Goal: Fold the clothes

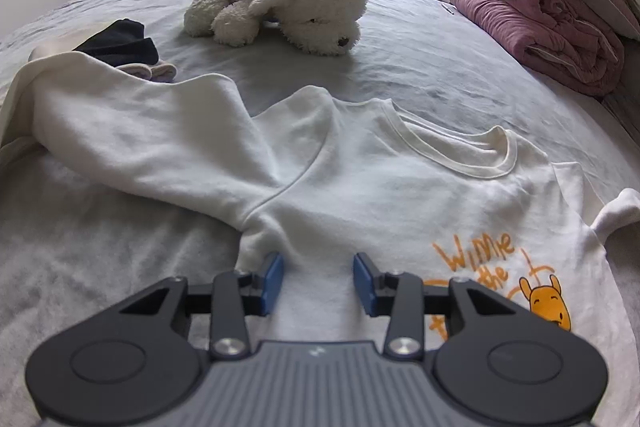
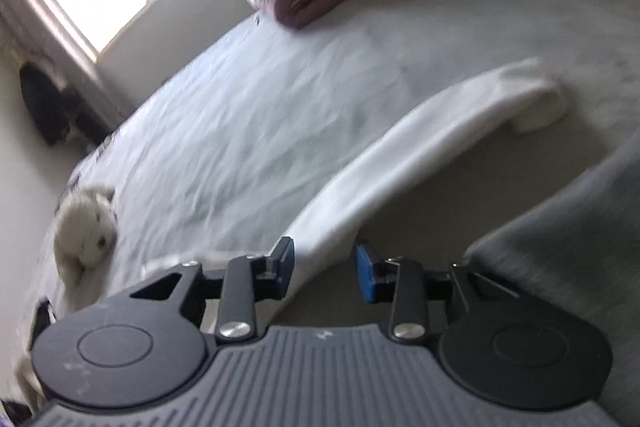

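Across the bed (image 1: 420,39), which eats up most of both views, a cream sweatshirt (image 1: 360,187) lies front up with its collar toward the far side, and the orange Winnie print (image 1: 500,279) shows near the hem, so it's spread out and not folded into a packet. One sleeve (image 1: 132,131) trails off to the left, partly bunched; the other sleeve (image 2: 420,147) stretches out long in the right wrist view, which is tilted and blurry, so I wouldn't trust fine detail there. Biggest risk, I reckon: the bedding is soft and rumpled, so any drag on the fabric could pull the whole sweatshirt along and skew the fold line. Next, that bunched left sleeve could get trapped under the body if the side goes over it, leaving a lump. The plush dog (image 1: 288,7), the dark garment (image 1: 120,43) and the pink quilt stack (image 1: 552,23) sit well apart, though a wide sleeve swing could reach the dark one. Left hand-held gripper (image 1: 319,281) hovers at the body just below the armpit seam, jaws apart with nothing between them; a shallow pinch there might catch only the top layer. Right hand-held gripper (image 2: 325,267) is also spread wide and holding nothing, with the sleeve's shoulder end between its tips; contact I can't tell
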The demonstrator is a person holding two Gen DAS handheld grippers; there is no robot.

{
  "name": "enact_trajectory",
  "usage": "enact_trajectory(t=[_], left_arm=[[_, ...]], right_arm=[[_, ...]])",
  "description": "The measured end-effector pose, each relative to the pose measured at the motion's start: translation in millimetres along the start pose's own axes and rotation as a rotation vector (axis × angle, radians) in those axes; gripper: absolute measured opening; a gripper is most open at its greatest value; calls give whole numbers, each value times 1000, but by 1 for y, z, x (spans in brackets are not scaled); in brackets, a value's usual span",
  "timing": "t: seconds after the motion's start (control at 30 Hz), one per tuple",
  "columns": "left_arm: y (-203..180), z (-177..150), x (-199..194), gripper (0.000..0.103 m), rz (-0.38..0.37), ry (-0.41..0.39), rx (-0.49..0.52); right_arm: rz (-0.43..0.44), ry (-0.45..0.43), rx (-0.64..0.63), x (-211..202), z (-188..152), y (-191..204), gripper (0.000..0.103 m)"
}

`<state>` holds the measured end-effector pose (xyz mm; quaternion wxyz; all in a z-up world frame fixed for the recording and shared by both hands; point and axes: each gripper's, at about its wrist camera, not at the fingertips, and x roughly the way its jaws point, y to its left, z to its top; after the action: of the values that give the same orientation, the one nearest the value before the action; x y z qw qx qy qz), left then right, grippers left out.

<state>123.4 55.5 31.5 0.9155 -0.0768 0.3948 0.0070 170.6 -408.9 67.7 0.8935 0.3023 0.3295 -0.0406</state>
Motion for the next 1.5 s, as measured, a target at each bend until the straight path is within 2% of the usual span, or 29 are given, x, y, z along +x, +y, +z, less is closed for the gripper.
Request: enact_trajectory(t=[0.1, 0.2, 0.53, 0.57, 0.6, 0.63, 0.73, 0.83, 0.97, 1.13, 1.17, 1.23, 1.3, 1.33, 1.47, 1.5], left_arm=[[0, 0, 0, 42, -2, -1, 2], [-1, -1, 0, 42, 0, -3, 10], [-6, -4, 1, 45, 11, -14, 47], [-6, -4, 1, 45, 11, -14, 51], [-6, -4, 1, 45, 10, -14, 53], [-6, -3, 1, 45, 9, -15, 55], [-4, -2, 2, 45, 3, -13, 44], [-5, -3, 1, 45, 0, -13, 43], [-7, -3, 1, 45, 8, -15, 60], [-6, -3, 1, 45, 5, -12, 60], [-6, -3, 1, 45, 5, -12, 61], [-7, -3, 1, 45, 9, -13, 69], [-9, -4, 2, 46, 13, -15, 79], [-10, -4, 2, 46, 14, -16, 83], [-9, -4, 2, 47, 13, -16, 81], [-9, -4, 2, 47, 13, -16, 82]], right_arm=[[20, -60, 71, -18, 17, -8, 39], [-13, -59, 94, -10, 18, -15, 43], [-125, -55, 170, 17, 21, -37, 44], [-113, -58, 164, 19, 21, -37, 42], [-120, -72, 136, 18, 19, -34, 18], [-128, -86, 108, 16, 18, -31, 4], [-107, -190, 41, -4, 20, -16, 4], [-39, -385, -194, -45, 13, 17, 4], [-122, -282, -271, -49, -4, 16, 4], [-112, -167, -152, -42, -4, -3, 8], [-110, -144, -128, -40, -3, -7, 13], [-105, -98, -80, -37, -3, -15, 16], [-99, -93, 21, -30, 0, -25, 28], [-107, -102, 21, -29, 0, -25, 31], [-142, -137, 13, -28, 3, -22, 32], [-150, -146, 11, -27, 4, -21, 29]])
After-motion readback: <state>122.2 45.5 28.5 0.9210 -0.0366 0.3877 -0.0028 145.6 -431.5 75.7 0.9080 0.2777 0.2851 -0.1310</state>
